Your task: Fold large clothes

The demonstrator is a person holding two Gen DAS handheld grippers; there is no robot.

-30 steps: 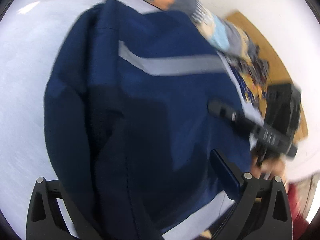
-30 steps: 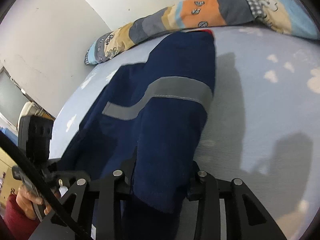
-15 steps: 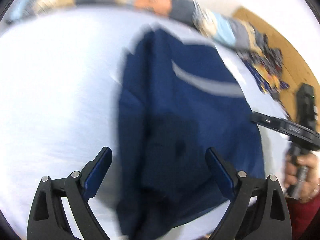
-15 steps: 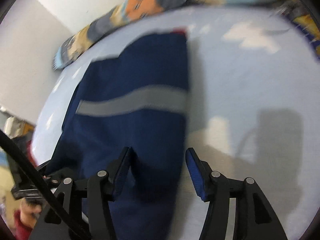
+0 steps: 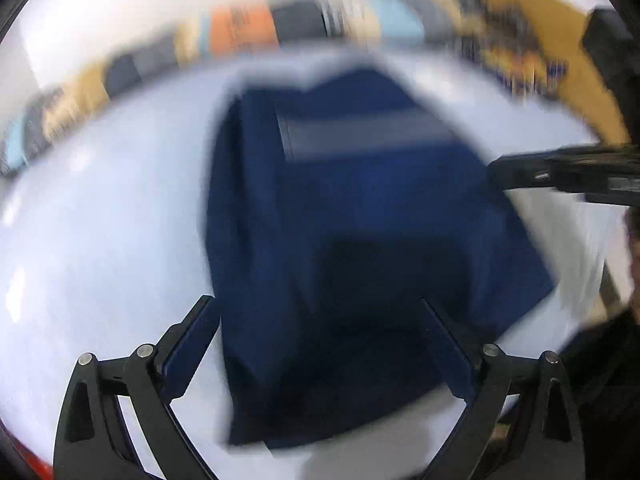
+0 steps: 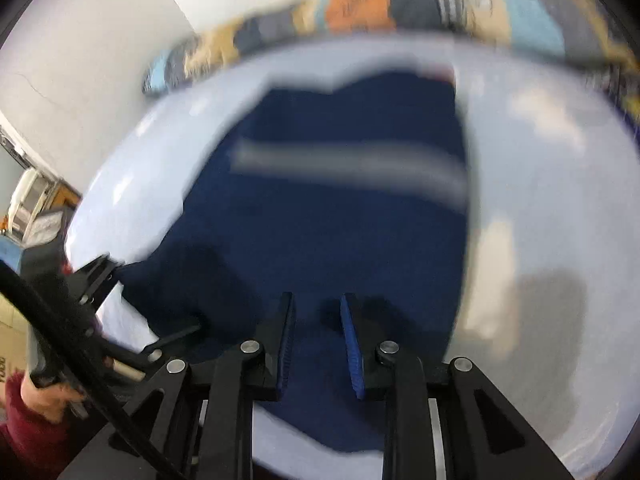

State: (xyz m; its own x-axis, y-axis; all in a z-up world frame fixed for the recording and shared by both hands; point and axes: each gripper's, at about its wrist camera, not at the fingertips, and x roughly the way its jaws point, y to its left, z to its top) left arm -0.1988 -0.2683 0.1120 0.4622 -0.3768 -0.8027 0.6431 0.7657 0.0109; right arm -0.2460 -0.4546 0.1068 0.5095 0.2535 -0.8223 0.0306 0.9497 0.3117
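Black tool (image 6: pixel 317 340) frames, silver screws, blue pads (image 6: pixel 351 344); black cable (image 6: pixel 60 340); red sleeve (image 6: pixel 28 432).

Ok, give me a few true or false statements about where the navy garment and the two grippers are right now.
1. The navy garment lies on a pale blue sheet. True.
2. The left gripper is clamped on the garment. False: its jaws stand wide apart, pressing nothing.
3. A grey stripe crosses the garment. True.
4. The right gripper holds a fold of cloth. False: its jaws have just been closing, narrow gap, nothing between them.
5. A patchwork pillow lies beyond the garment. True.
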